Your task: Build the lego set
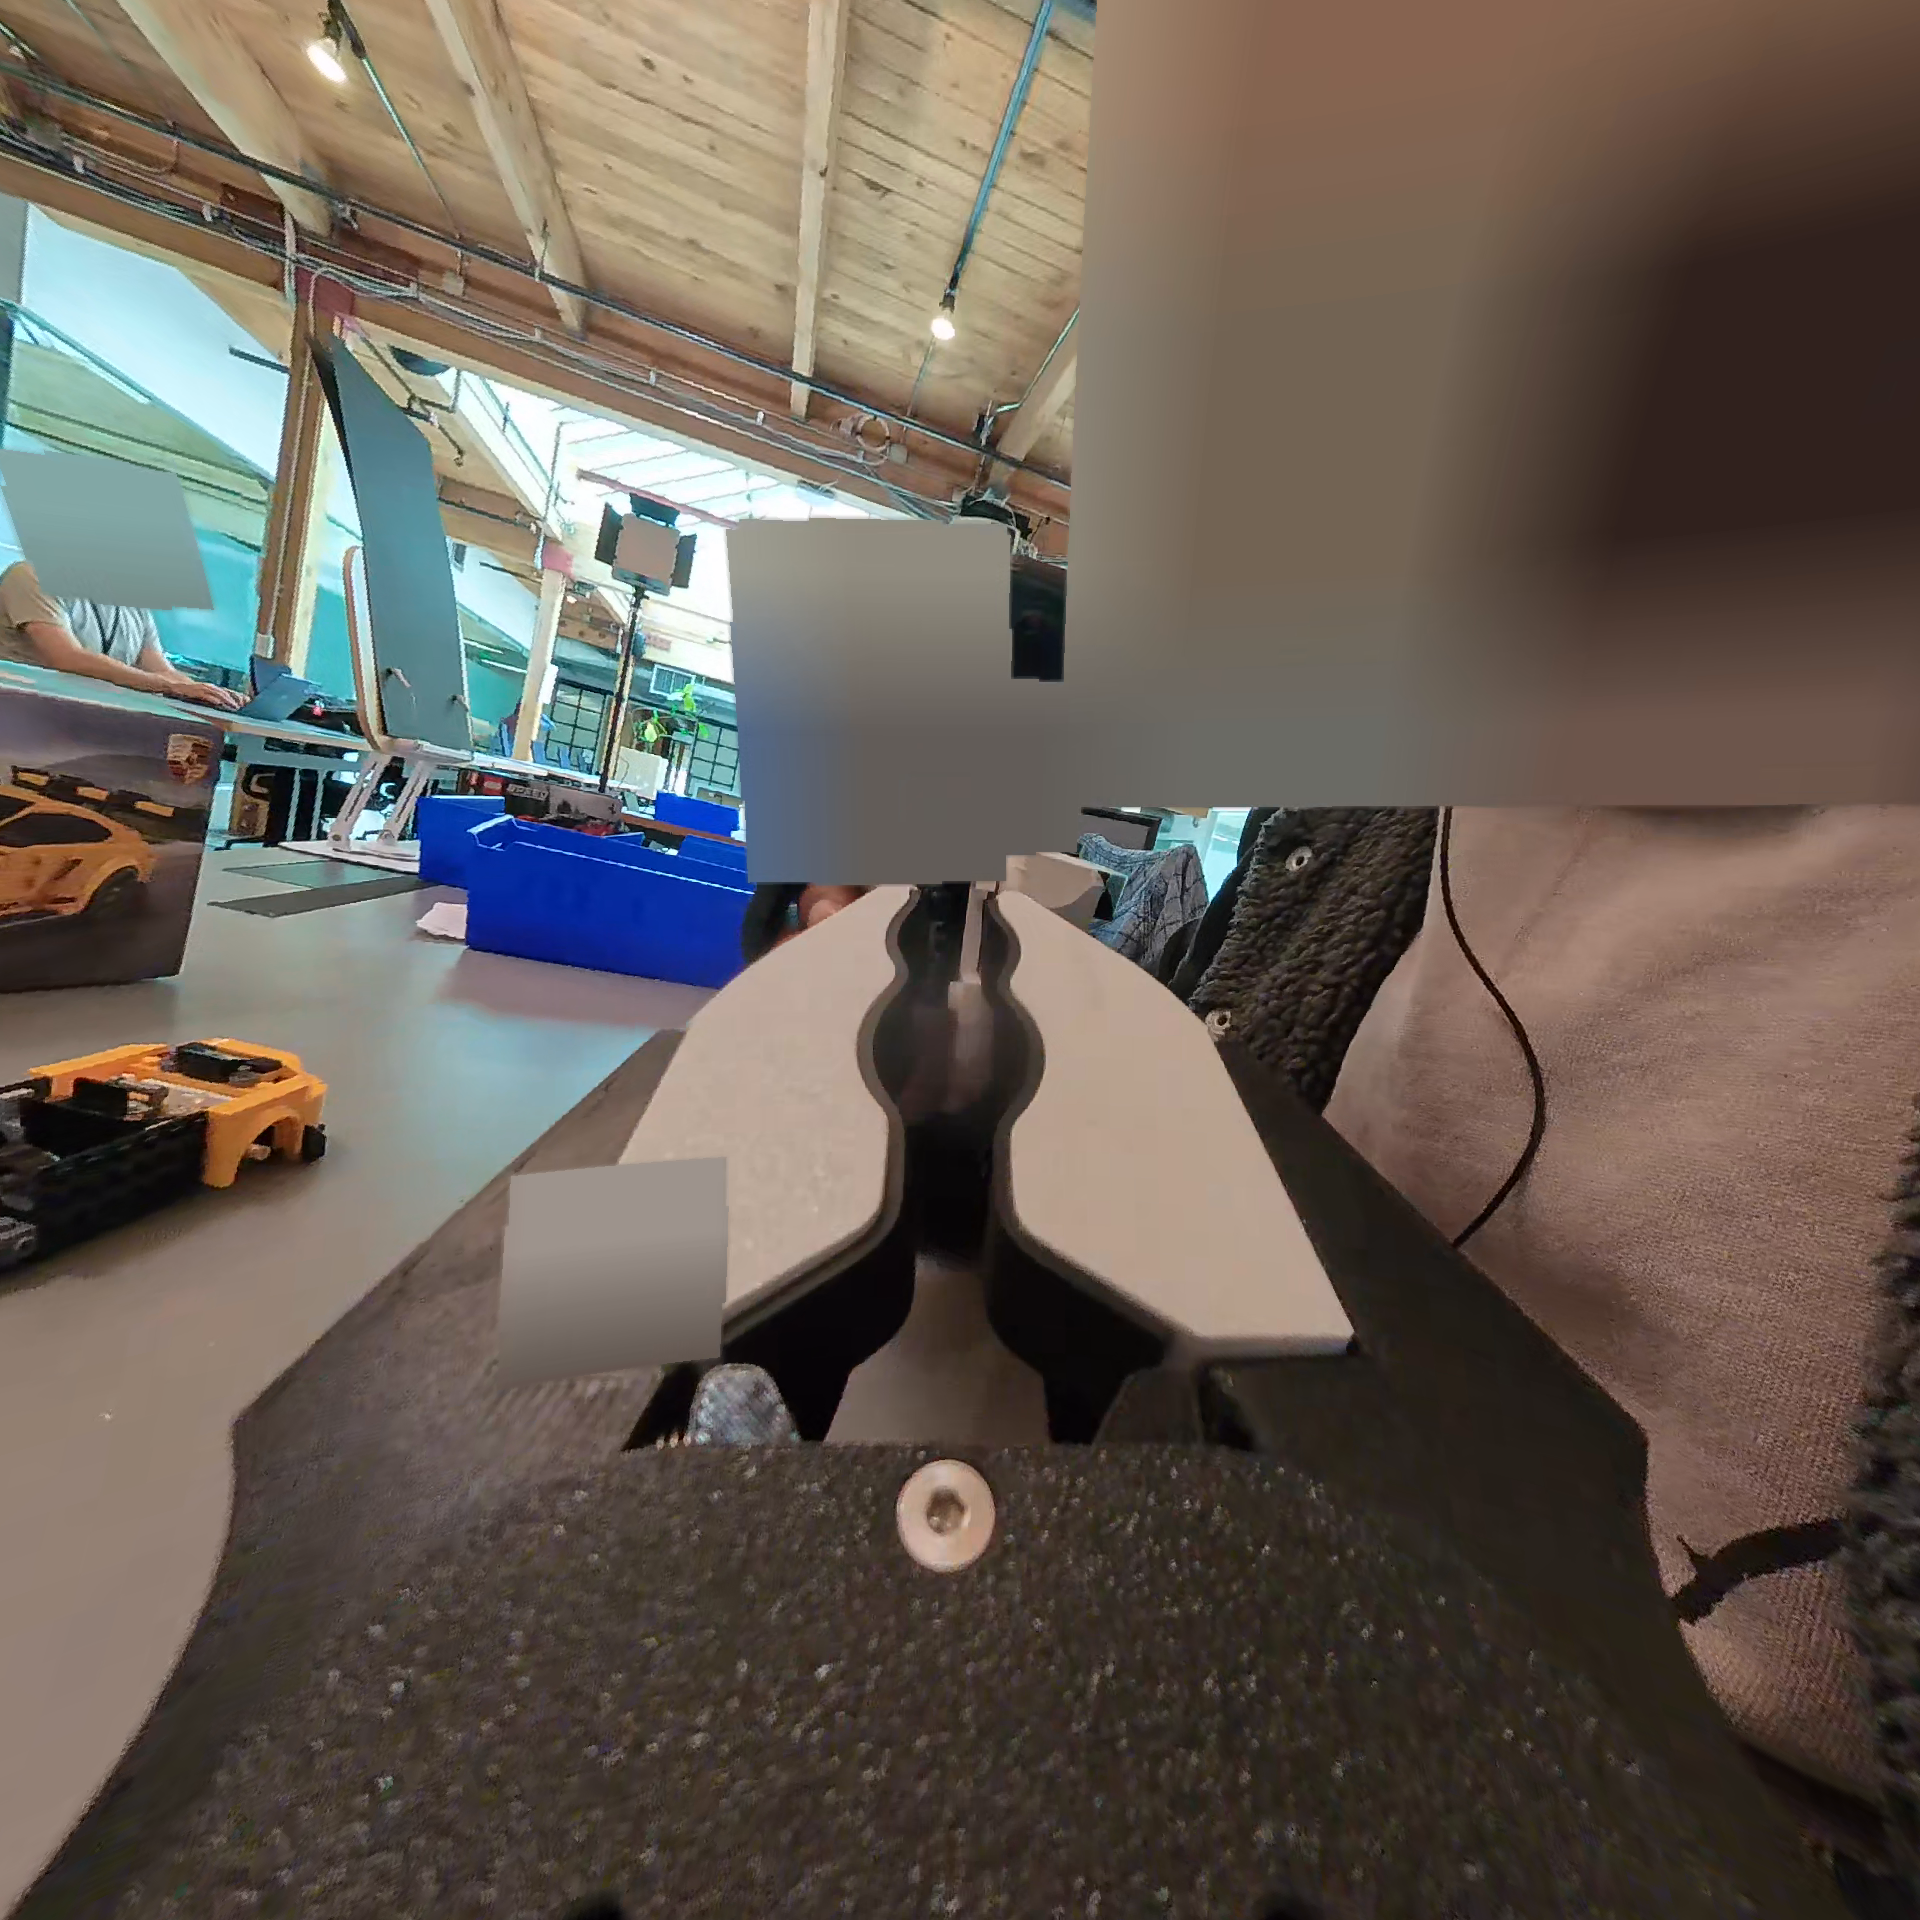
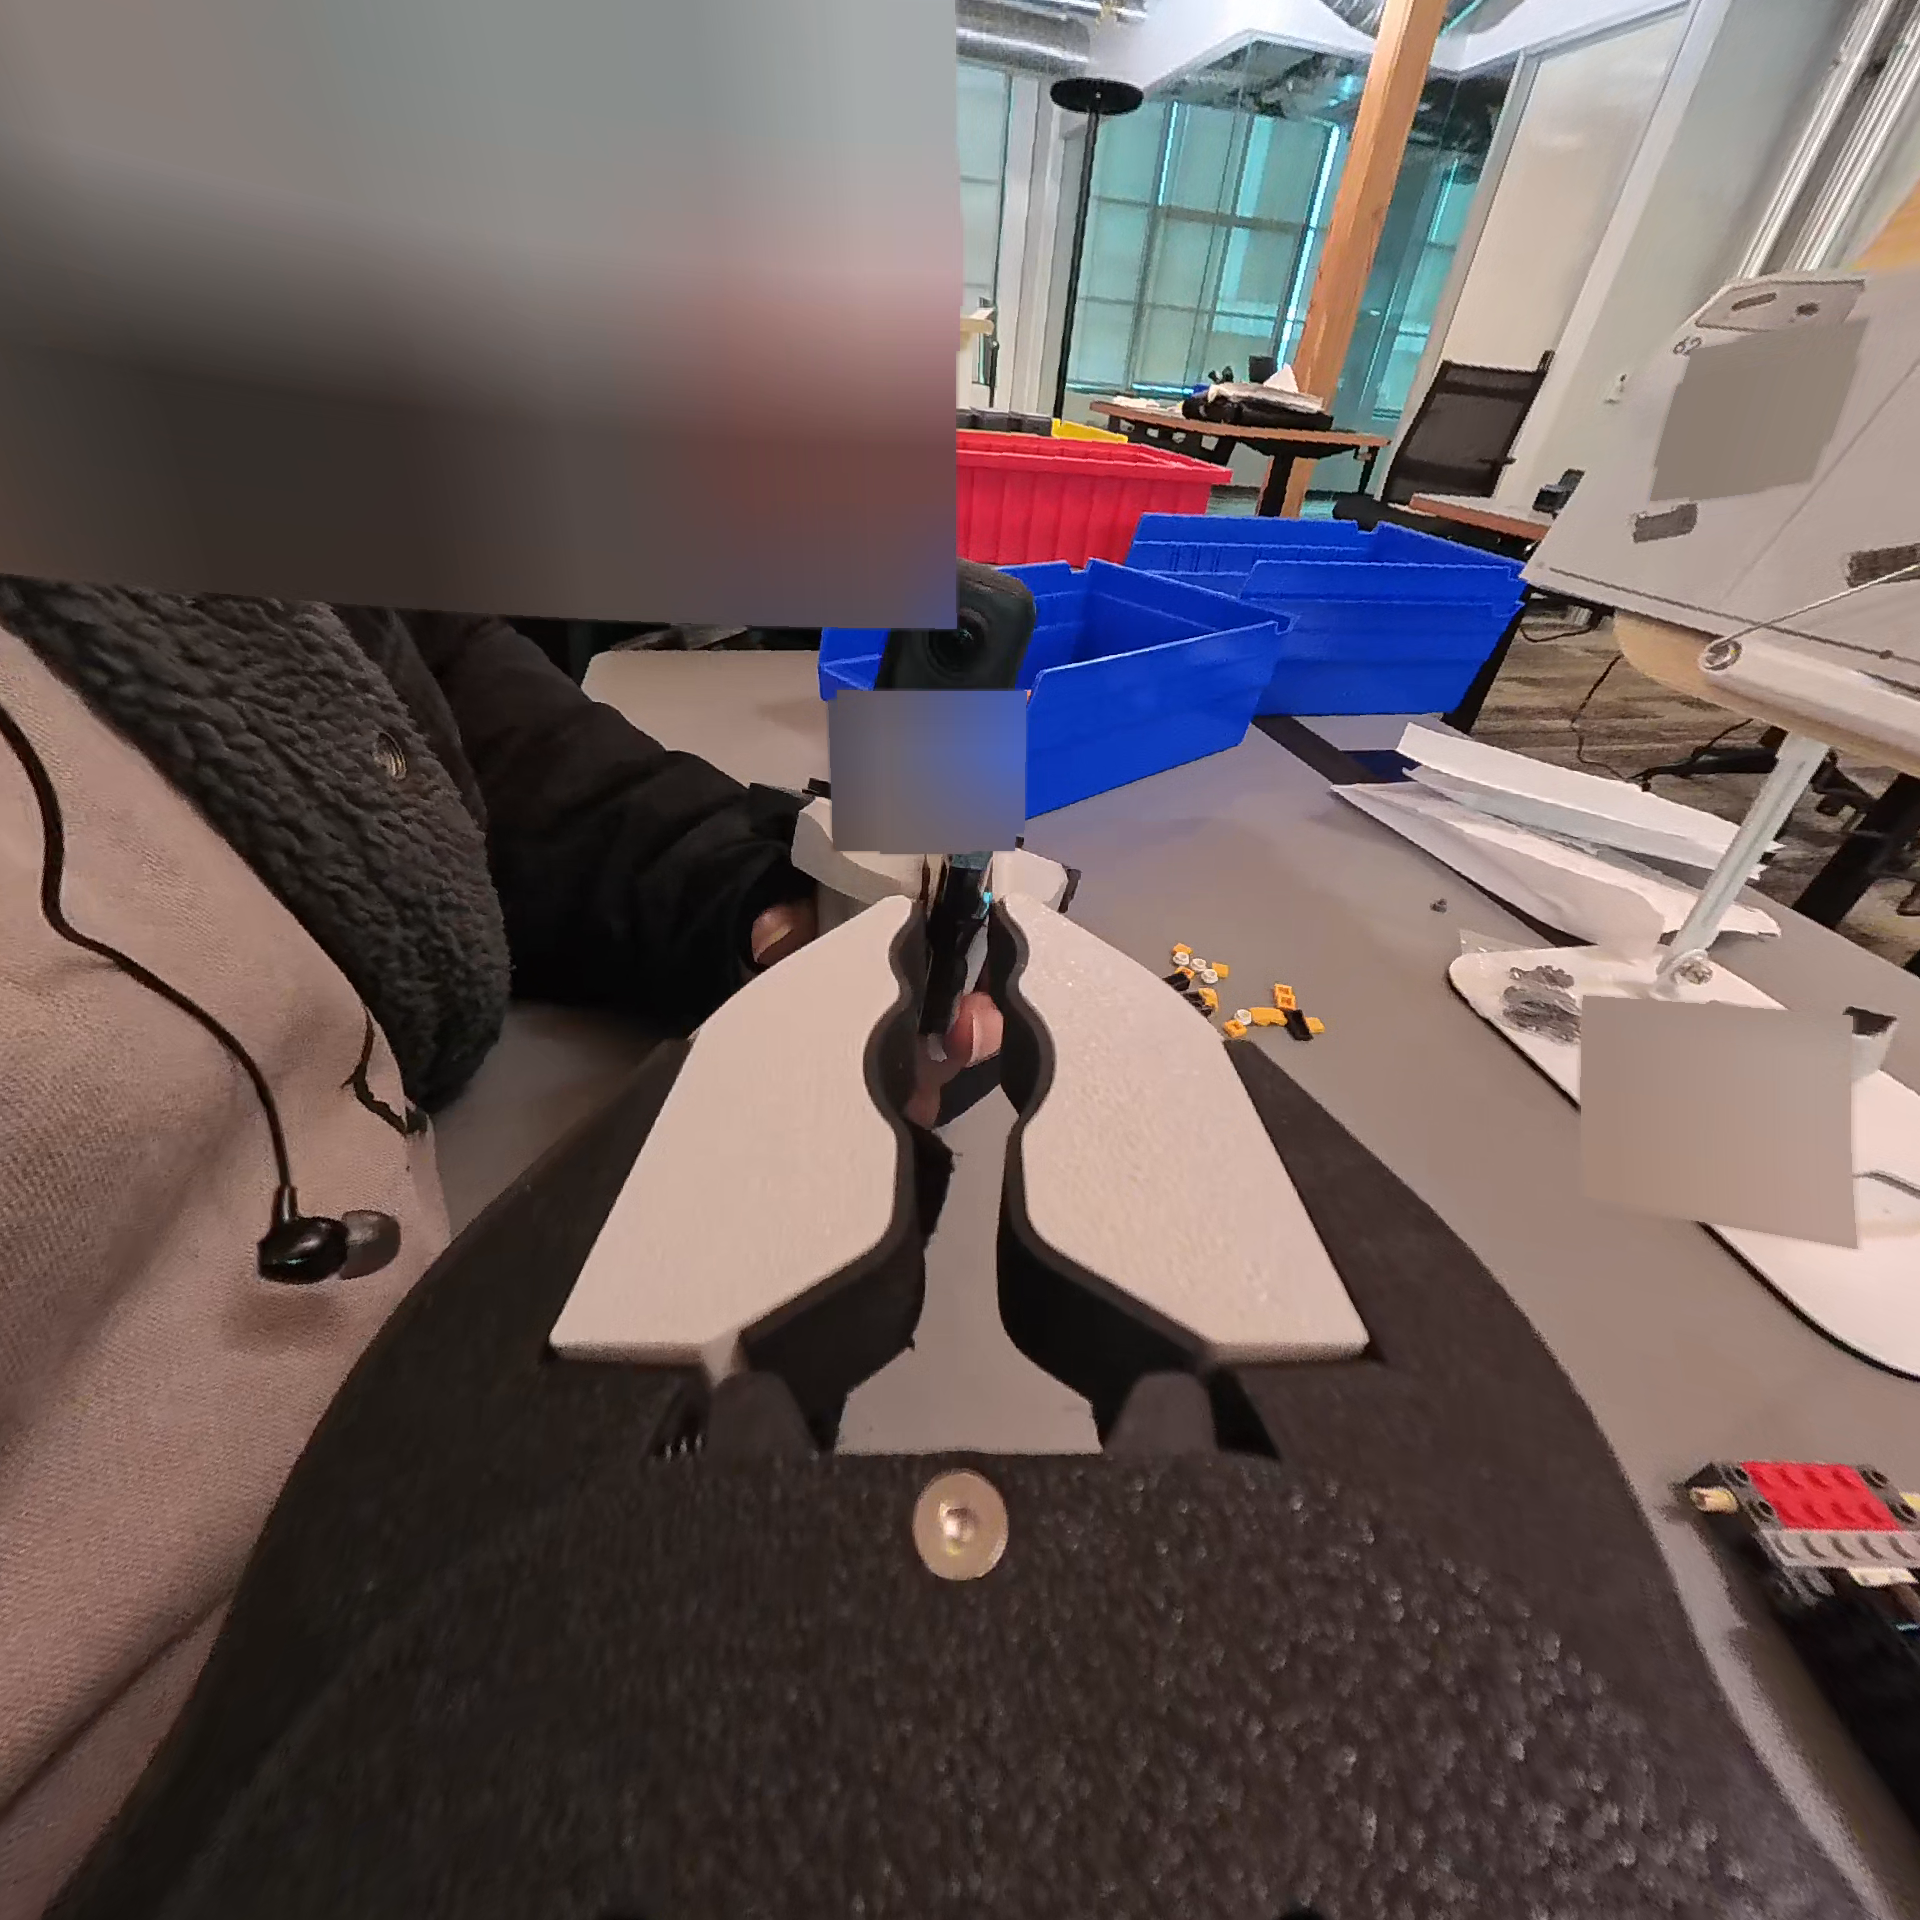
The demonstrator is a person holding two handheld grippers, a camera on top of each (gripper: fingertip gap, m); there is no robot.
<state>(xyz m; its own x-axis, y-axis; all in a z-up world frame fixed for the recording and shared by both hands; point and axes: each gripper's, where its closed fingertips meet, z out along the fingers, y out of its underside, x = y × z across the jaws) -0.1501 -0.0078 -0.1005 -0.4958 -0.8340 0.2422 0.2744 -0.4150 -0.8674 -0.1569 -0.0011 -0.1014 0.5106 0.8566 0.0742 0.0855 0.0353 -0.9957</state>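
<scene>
Both grippers — left (image 1: 951,925), right (image 2: 956,914) — look closed tip to tip; 2 blue bins' (image 2: 1143,675) contents stay hidden.

A half-built orange-and-black lego car (image 1: 156,1132) sits on the grey worktop at nine o'clock; loose orange and black pieces (image 2: 1242,997) lie scattered at two o'clock.

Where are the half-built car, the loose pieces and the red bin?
Half-built car (image 1: 234,1117): left wrist view, orange rear end.
Loose pieces (image 2: 1247,997): right wrist view, middle of the pile.
Red bin (image 2: 1060,504): right wrist view, front wall.
</scene>
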